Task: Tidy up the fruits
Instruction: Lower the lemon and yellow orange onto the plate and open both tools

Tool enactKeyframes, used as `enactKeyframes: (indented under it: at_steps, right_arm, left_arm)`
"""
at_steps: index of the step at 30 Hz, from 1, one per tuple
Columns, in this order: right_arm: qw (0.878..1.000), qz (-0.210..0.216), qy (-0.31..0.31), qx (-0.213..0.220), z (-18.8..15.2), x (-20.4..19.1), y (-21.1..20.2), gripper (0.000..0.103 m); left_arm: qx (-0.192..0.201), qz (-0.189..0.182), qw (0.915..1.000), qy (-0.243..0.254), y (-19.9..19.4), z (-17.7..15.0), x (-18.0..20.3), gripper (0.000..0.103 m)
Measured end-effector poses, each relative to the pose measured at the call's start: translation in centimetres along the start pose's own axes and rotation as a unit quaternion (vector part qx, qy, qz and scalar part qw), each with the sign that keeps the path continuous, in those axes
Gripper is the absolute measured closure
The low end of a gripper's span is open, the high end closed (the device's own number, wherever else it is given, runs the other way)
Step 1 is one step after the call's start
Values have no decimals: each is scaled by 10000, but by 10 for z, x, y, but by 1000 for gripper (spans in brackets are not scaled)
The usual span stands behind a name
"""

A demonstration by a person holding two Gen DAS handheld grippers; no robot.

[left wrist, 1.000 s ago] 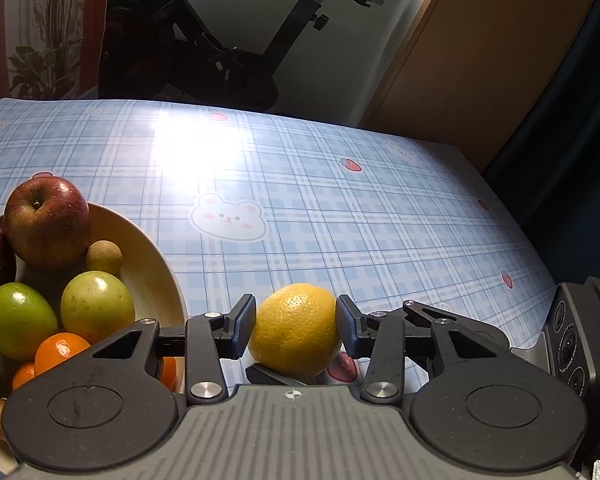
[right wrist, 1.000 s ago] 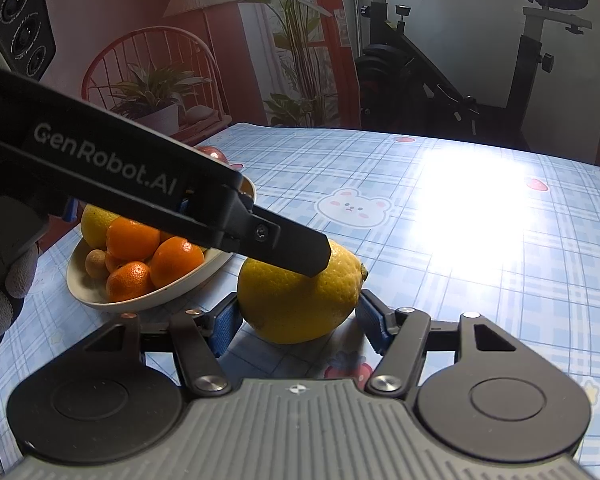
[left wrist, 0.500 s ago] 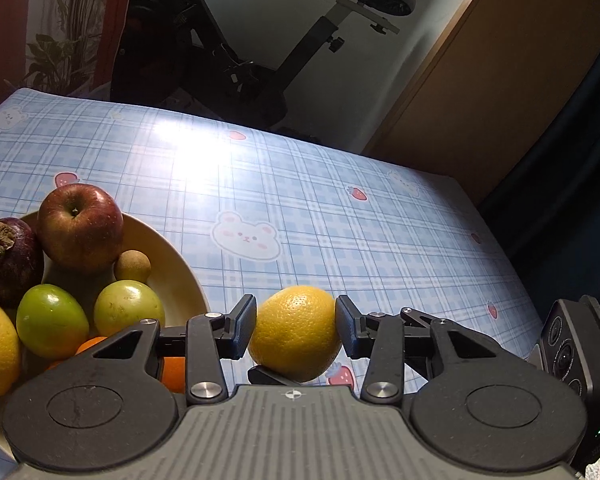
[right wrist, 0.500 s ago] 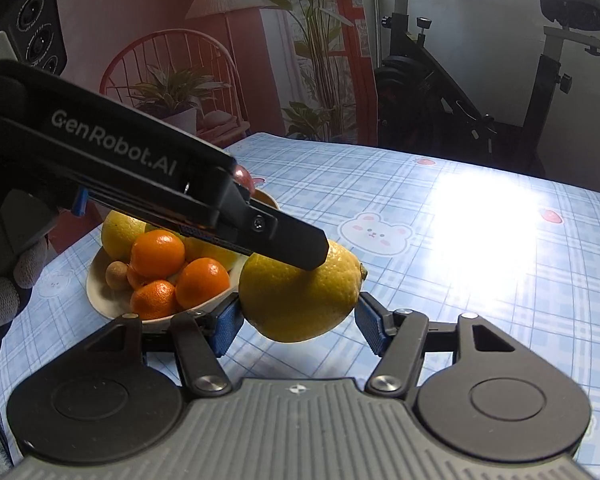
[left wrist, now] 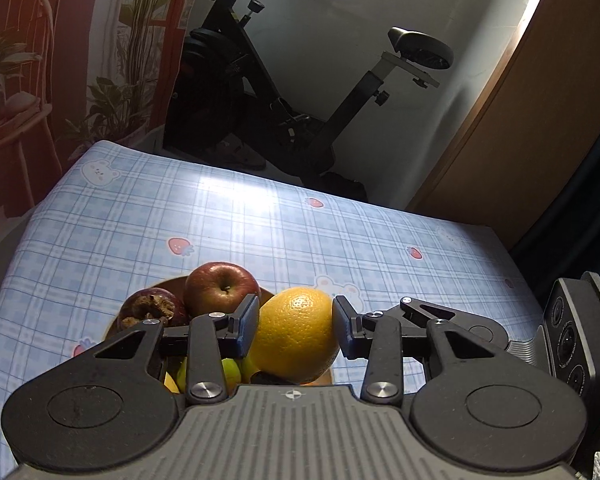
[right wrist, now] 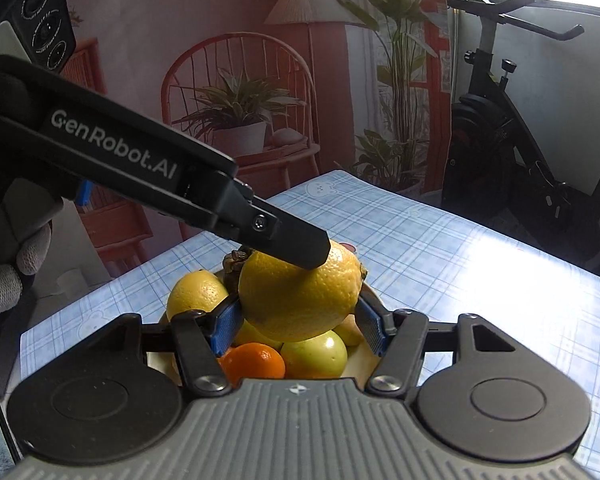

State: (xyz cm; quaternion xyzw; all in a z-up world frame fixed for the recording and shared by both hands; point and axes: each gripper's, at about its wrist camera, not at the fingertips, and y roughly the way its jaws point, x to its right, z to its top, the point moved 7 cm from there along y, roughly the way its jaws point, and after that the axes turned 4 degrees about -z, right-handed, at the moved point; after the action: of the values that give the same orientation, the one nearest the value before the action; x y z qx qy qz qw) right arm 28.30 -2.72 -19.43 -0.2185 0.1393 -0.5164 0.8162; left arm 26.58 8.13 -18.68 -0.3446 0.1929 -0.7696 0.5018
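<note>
Lemon, big yellow dimpled one (left wrist: 296, 334), sits clamped in left hand-held gripper (left wrist: 295, 325); right hand-held gripper (right wrist: 296, 322) brackets it, contact unclear. It hangs above the tan fruit bowl (right wrist: 362, 354). Lower slowly onto green fruit (right wrist: 316, 354), release left first, avoid red apple (left wrist: 220, 290).

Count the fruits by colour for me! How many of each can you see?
Yellow: 2, the held lemon and a second lemon
Red: 1, apple
Purple: 1, mangosteen
Orange: 1, tangerine
Green: 2, green fruits
Total: 7 clearly seen; more may hide underneath.
</note>
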Motion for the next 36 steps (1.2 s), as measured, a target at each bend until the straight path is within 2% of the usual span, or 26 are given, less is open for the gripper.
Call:
enactKeyframes:
  at_steps: [8,15,19,26,29,36]
  right_arm:
    - [9993,152,-204,-286,-4,-23,30,40]
    - [9985,155,-453,-250,-4,-33,34,39]
    - [9989,42,-415,-202,-5,-29,34,39]
    - [9994,-39,-325,-120,-5,-18,30,39]
    - [9995,-73,-280,-119,-7,-15,28,39]
    - [9998,-100,-34,-173,-15,-3,22,36]
  left_arm:
    - [23,122,9993,-361,-7,-5,-32,62]
    - [179,77,9985,-514,-12,-7,-46,62]
    - [330,177,9978,-555,-10,-4,-46,62]
    - [376,247,9979,-474,3,-2,-40,62]
    - [372,346,9977,-455,7,1,-37,62]
    - [246,316,9989,-241,15,-1,-26,62]
